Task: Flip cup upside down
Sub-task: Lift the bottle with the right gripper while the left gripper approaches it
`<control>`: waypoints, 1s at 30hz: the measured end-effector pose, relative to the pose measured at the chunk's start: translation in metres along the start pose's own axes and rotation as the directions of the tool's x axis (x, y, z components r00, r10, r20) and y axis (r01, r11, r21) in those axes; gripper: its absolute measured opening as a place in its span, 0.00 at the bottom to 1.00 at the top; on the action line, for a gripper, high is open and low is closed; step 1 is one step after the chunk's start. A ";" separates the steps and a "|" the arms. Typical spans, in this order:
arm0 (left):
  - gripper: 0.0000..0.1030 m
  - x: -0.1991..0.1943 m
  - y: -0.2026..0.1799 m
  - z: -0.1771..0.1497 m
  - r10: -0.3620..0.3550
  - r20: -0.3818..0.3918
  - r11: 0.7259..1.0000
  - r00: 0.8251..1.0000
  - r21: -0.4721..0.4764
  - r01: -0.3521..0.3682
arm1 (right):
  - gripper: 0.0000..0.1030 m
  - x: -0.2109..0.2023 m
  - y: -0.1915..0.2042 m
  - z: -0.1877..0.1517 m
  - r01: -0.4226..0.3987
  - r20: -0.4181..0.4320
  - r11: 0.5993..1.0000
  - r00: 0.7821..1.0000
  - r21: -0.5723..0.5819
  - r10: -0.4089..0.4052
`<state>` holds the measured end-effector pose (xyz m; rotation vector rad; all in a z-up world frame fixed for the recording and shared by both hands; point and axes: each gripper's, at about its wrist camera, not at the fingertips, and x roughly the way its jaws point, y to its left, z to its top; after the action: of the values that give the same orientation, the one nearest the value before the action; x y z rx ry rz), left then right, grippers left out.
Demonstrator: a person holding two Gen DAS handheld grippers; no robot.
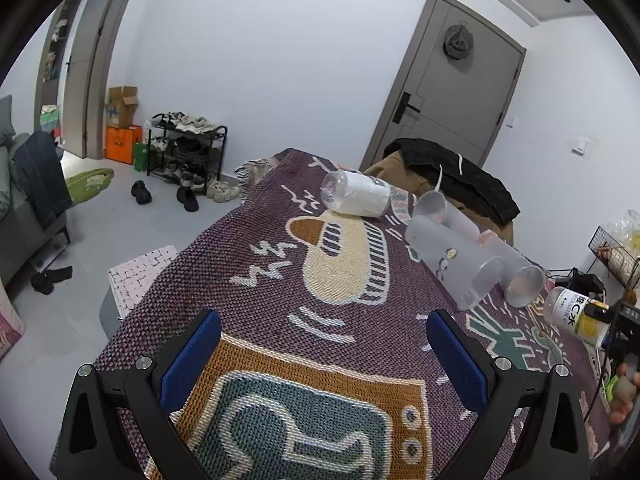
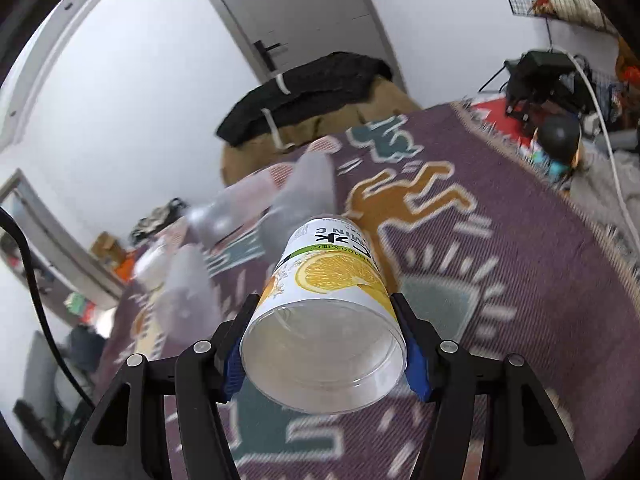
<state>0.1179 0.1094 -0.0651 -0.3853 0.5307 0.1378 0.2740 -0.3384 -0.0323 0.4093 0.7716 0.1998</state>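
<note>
My right gripper (image 2: 324, 344) is shut on a clear cup with a lemon label (image 2: 328, 284), held above the patterned cloth with its open mouth toward the camera. The same cup (image 1: 576, 314) shows at the right edge of the left wrist view, lying sideways in the air. My left gripper (image 1: 324, 340) is open and empty, low over the cloth. Three frosted cups (image 1: 452, 260) lie on their sides on the cloth ahead of it. A clear cup with white paper inside (image 1: 356, 194) lies on its side farther back.
The table is covered by a purple woven cloth (image 1: 280, 280). A chair with dark clothes (image 1: 452, 176) stands behind it. A wire rack and cables (image 2: 552, 80) sit at the far right. A shoe rack (image 1: 184, 148) stands on the floor to the left.
</note>
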 end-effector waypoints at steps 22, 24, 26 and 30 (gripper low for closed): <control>1.00 -0.007 -0.061 -0.018 -0.133 -0.134 0.985 0.982 0.096 0.146 | 0.61 -0.043 0.058 -0.112 -0.120 0.076 0.979 0.988 -0.163 0.134; 1.00 -0.003 -0.070 -0.020 -0.148 -0.168 0.980 0.975 0.106 0.167 | 0.61 -0.042 0.057 -0.119 -0.112 0.088 0.981 0.988 -0.157 0.126; 1.00 0.002 -0.079 -0.021 -0.166 -0.217 0.975 0.962 0.110 0.193 | 0.61 -0.039 0.057 -0.126 -0.119 0.091 0.981 0.987 -0.152 0.133; 1.00 0.011 -0.094 -0.024 -0.154 -0.276 0.971 0.949 0.134 0.196 | 0.61 -0.033 0.062 -0.143 -0.127 0.080 0.977 0.987 -0.169 0.142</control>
<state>0.1377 0.0140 -0.0597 -0.2934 0.7626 -0.1304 0.1479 -0.2525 -0.0768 0.3127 0.6321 0.3671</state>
